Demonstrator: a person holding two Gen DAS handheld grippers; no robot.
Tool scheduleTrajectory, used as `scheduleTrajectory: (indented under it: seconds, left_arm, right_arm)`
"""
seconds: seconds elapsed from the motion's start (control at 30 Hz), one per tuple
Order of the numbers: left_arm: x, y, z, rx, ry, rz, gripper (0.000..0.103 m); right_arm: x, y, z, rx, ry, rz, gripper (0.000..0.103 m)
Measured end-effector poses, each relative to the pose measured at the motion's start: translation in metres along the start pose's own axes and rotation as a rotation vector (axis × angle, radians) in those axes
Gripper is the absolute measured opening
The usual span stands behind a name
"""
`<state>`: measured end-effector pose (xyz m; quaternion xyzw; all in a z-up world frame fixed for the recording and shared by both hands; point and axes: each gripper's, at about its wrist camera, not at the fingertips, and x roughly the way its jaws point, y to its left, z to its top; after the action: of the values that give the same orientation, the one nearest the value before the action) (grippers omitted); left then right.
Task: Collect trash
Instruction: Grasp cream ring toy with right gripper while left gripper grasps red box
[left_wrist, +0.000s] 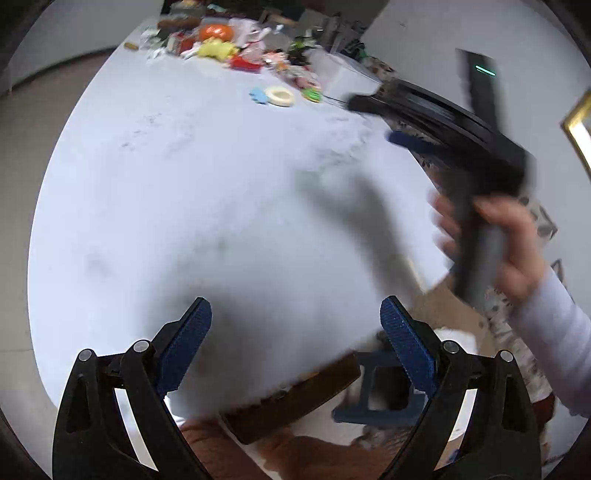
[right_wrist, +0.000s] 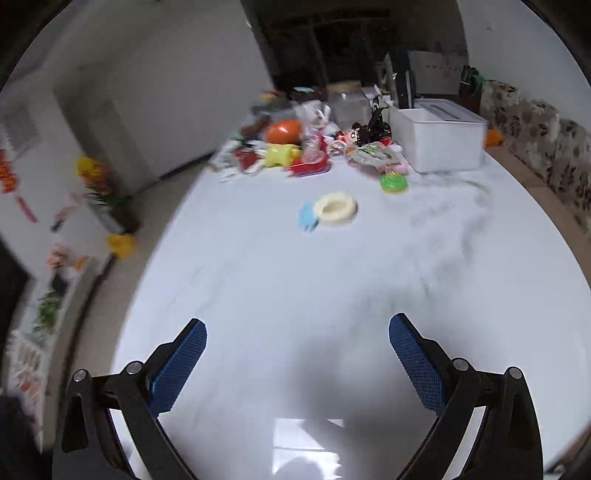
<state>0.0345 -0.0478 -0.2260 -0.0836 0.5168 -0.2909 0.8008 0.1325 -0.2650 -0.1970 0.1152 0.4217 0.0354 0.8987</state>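
Left gripper (left_wrist: 295, 334), right gripper (right_wrist: 297, 354): blue-padded jaws spread wide, empty, raised above white marble-patterned tabletop (right_wrist: 295, 266), likely ready for distant colourful litter heap (right_wrist: 295, 147).

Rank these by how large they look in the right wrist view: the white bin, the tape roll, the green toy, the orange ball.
1. white bin
2. tape roll
3. orange ball and green toy: they look about alike; the ball lies farther away and is partly hidden, so I do not rank them.
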Motion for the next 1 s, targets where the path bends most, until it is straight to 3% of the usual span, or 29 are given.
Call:
scheduleTrajectory:
  seconds: [0.13,0.2,0.3,0.43,0.47,0.53,0.6,0.77,1.0]
  left_arm:
    - [-0.002,0.058,0.040,-0.056,0.009,0.030,0.090]
    - [-0.003,0.081,0.054,-0.076,0.022,0.040,0.090]
    - [-0.002,0.117,0.075,-0.096,0.043,0.040,0.090]
    - [0.003,0.146,0.102,-0.074,0.057,0.059,0.090]
    - [0.003,0.152,0.107,-0.072,0.057,0.058,0.090]
    - [0.005,0.159,0.119,-0.076,0.049,0.056,0.090]
    - [0.006,0.170,0.128,-0.077,0.045,0.058,0.090]
    - [0.020,0.190,0.175,-0.047,0.005,0.081,0.090]
    - [0.084,0.212,0.336,0.119,-0.183,0.116,0.090]
  right_arm:
    - [0.097,-0.010,0.064,0.114,0.054,-0.143,0.096]
    - [0.131,-0.025,0.088,0.308,0.101,-0.201,0.094]
    - [0.160,-0.037,0.108,0.522,0.094,-0.277,0.092]
    - [0.193,-0.027,0.129,0.594,0.140,-0.426,0.090]
    - [0.200,-0.025,0.131,0.591,0.165,-0.462,0.086]
    - [0.211,-0.021,0.132,0.587,0.199,-0.542,0.068]
    - [0.214,-0.017,0.135,0.551,0.178,-0.584,0.062]
    - [0.193,-0.021,0.132,0.528,0.132,-0.453,0.062]
    - [0.112,0.006,0.096,0.340,0.082,-0.326,0.062]
